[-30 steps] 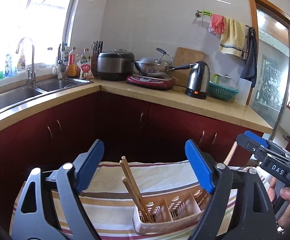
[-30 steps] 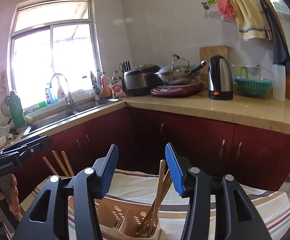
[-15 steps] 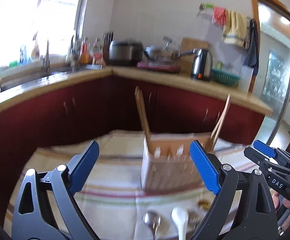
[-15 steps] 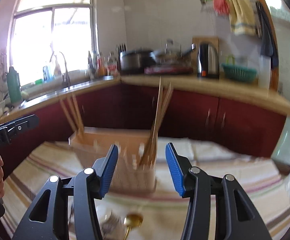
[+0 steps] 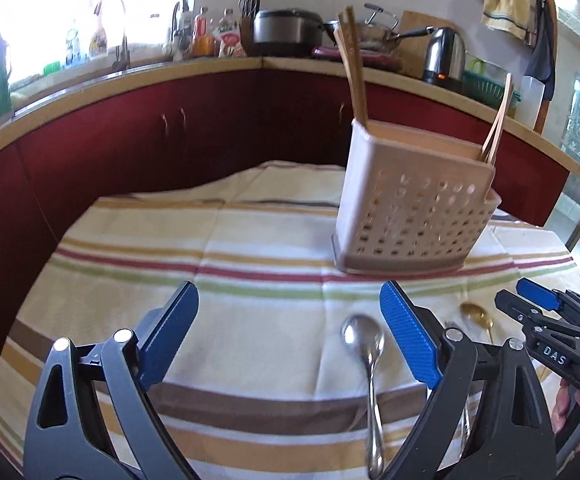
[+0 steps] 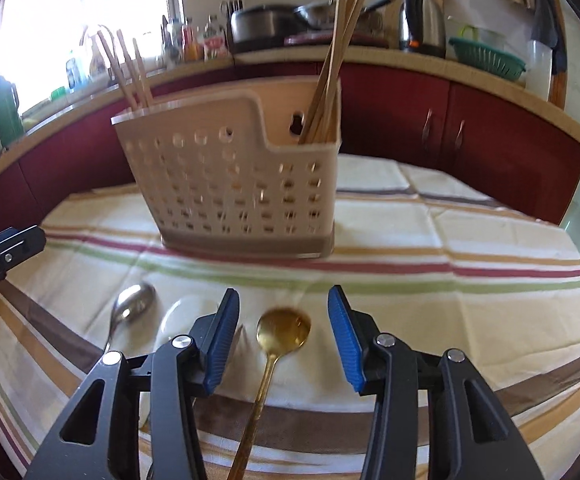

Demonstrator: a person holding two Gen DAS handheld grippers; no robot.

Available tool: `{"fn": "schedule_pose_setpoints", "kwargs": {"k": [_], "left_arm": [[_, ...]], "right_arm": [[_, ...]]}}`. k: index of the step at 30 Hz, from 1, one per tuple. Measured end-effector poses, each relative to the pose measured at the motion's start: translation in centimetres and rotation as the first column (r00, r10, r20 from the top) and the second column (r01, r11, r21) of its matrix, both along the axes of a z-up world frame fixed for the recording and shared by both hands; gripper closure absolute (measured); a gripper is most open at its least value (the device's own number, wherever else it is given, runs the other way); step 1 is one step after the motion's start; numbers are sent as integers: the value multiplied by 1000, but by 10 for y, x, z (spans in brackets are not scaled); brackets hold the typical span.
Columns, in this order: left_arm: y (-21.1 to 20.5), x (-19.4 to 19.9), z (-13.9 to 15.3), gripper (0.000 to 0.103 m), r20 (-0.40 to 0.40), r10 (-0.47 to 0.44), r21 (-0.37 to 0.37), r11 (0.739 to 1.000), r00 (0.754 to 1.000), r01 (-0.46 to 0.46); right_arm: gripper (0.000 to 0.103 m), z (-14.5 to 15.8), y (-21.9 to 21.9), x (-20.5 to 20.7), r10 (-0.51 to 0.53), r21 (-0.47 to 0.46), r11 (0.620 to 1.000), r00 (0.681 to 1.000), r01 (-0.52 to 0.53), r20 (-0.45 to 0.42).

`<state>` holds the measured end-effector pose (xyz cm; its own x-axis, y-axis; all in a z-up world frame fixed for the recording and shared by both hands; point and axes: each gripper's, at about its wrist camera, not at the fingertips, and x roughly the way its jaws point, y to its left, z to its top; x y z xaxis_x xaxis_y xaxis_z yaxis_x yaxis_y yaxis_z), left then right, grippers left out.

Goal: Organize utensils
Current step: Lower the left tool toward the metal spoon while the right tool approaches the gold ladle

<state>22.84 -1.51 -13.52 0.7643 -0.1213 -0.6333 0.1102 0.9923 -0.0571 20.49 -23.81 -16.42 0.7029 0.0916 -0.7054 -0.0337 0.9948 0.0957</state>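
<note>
Here, both released: right gripper [image 6: 283, 336] above gold spoon [image 6: 283, 326], left gripper [image 5: 290, 336] beside silver spoon [image 5: 364, 336], near the utensil basket [image 6: 233, 188]

Kettle [image 6: 421, 20] and green colander [image 6: 487, 58] on the counter [image 6: 470, 76]

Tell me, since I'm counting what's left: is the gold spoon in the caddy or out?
Out. The gold spoon lies flat on the striped cloth, in front of the caddy.
</note>
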Motion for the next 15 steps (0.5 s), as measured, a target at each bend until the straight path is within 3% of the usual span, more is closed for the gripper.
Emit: {"fn": "schedule_pose_setpoints", "kwargs": {"k": [15], "left_arm": [[8,0,-22,13,-52,3,-13,1000,999,-3]], "right_arm": [[57,-30,6,17,-33,-22,999,988,30,-149]]}}
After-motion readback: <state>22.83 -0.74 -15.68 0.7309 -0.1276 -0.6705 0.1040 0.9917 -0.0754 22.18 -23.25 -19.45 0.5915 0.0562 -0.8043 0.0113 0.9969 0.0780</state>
